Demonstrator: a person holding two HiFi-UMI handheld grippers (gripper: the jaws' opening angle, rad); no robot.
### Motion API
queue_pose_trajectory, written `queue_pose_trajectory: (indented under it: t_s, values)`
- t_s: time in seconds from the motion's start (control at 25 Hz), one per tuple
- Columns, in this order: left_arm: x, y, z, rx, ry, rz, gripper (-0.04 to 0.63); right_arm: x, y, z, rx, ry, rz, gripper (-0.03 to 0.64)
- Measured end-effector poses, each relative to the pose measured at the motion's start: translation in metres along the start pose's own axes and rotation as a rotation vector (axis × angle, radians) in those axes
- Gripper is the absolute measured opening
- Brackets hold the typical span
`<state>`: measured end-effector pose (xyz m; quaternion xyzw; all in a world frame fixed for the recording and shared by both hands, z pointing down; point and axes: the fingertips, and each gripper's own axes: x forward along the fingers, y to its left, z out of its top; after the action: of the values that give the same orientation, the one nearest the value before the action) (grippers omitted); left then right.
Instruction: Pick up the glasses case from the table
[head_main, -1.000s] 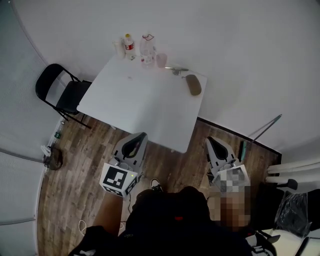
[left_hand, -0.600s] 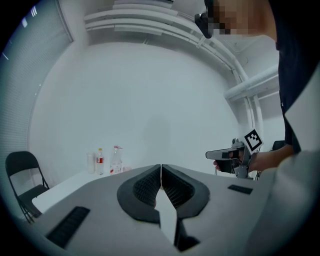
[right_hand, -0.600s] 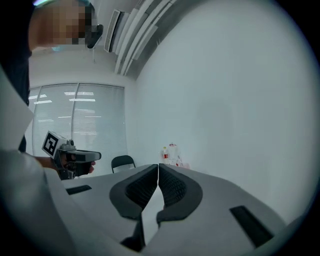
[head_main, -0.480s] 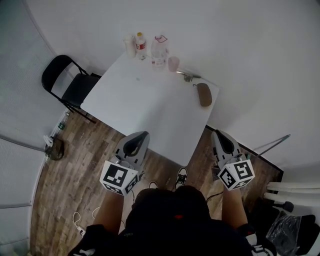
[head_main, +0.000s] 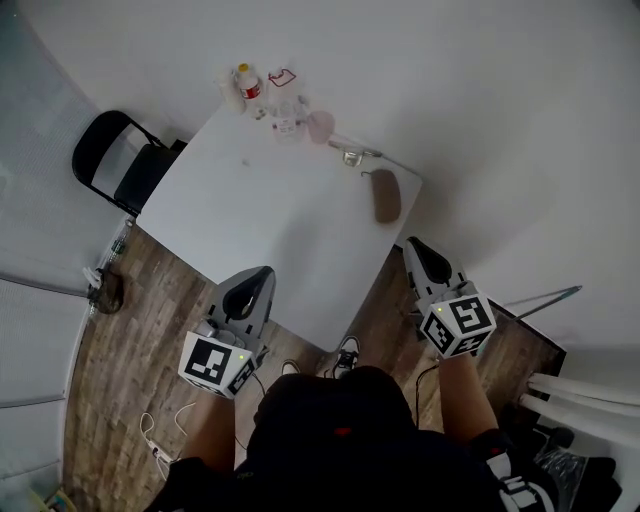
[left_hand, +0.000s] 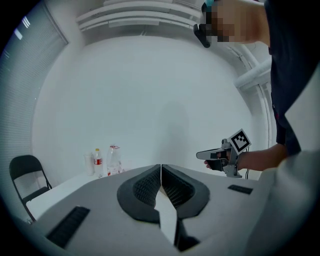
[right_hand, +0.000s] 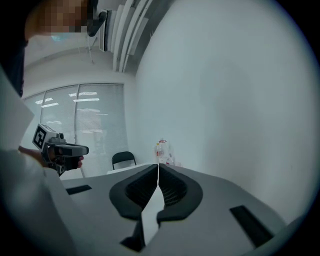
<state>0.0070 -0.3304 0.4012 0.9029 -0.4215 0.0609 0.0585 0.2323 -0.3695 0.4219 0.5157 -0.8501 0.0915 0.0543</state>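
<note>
The brown glasses case (head_main: 386, 195) lies near the far right edge of the white table (head_main: 270, 210) in the head view. My right gripper (head_main: 412, 245) is held just off the table's right near corner, a short way short of the case, with its jaws shut and empty. My left gripper (head_main: 258, 272) hangs over the near edge of the table, also shut with nothing in it. In the left gripper view the jaws (left_hand: 161, 169) meet in a thin line and the right gripper (left_hand: 216, 154) shows beyond them. The right gripper view shows shut jaws (right_hand: 158, 168). Neither gripper view shows the case.
Two clear bottles (head_main: 248, 85) (head_main: 288, 105), a pink cup (head_main: 320, 125) and a small metal item (head_main: 350, 155) stand at the table's far edge. A black folding chair (head_main: 110, 160) is left of the table. White walls close in behind and at the right. A cable (head_main: 150, 432) lies on the wood floor.
Both grippers have come forward to the table's near edge, the right one closer to the case. The right gripper's marker cube has come into plain sight.
</note>
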Motion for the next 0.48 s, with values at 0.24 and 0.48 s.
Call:
queue_pose_trajectory:
  t_s: [0.24, 0.48]
  values:
    - [0.019, -0.012, -0.005, -0.006, 0.008, -0.008, 0.023, 0.028, -0.015, -0.033, 0.019, 0.095, 0.049, 0.023]
    - [0.018, 0.003, -0.024, -0.03, 0.042, -0.011, 0.024, 0.078, -0.026, -0.077, 0.014, 0.212, 0.036, 0.209]
